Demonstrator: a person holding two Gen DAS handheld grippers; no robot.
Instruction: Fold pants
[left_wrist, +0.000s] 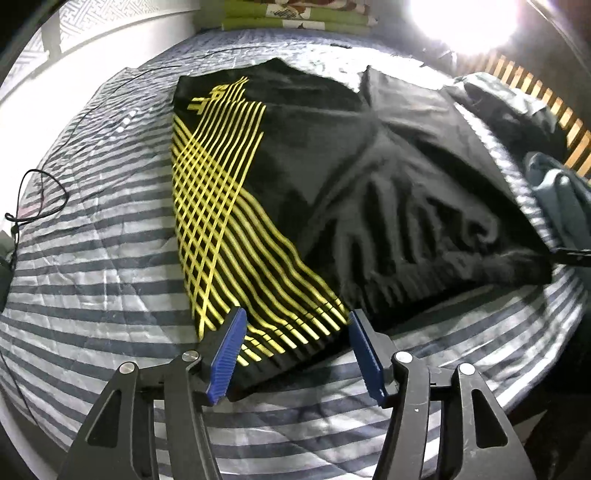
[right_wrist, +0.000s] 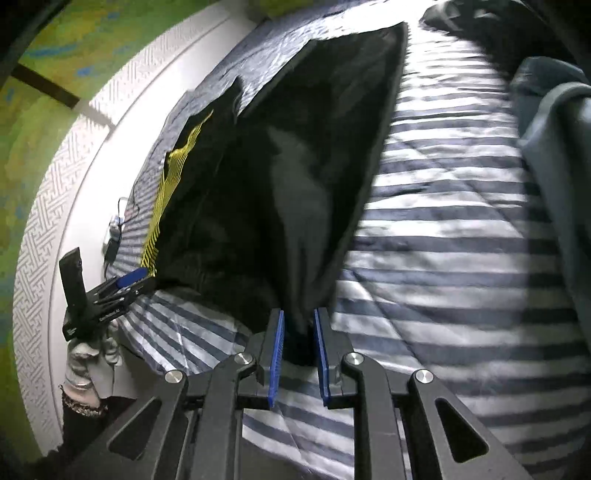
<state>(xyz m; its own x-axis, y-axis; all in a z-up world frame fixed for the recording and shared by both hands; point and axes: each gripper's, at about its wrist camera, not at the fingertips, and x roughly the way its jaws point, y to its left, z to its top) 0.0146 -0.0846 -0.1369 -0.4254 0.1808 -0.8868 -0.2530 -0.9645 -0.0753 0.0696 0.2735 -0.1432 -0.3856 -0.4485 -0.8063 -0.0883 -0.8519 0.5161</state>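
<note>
Black pants (left_wrist: 306, 166) with yellow stripes lie spread on the striped bed cover (left_wrist: 92, 258). My left gripper (left_wrist: 297, 314) is open, and the near yellow-striped corner of the pants lies between its blue pads (left_wrist: 229, 354). The right wrist view shows my right gripper (right_wrist: 299, 312) shut on a bunched black edge of the pants (right_wrist: 295, 184), which rises taut from the bed into the jaws. The left gripper (right_wrist: 129, 284) also shows there at the pants' other near corner, held by a gloved hand (right_wrist: 88, 354). The right gripper's tip (left_wrist: 576, 254) peeks in at the left view's right edge.
A blue-grey garment (left_wrist: 554, 192) lies heaped at the bed's right side. A black cable (left_wrist: 40, 195) loops at the left edge near the white wall. Green folded cloths (left_wrist: 295, 18) sit at the far end. A wooden slatted frame (left_wrist: 561, 114) runs along the right.
</note>
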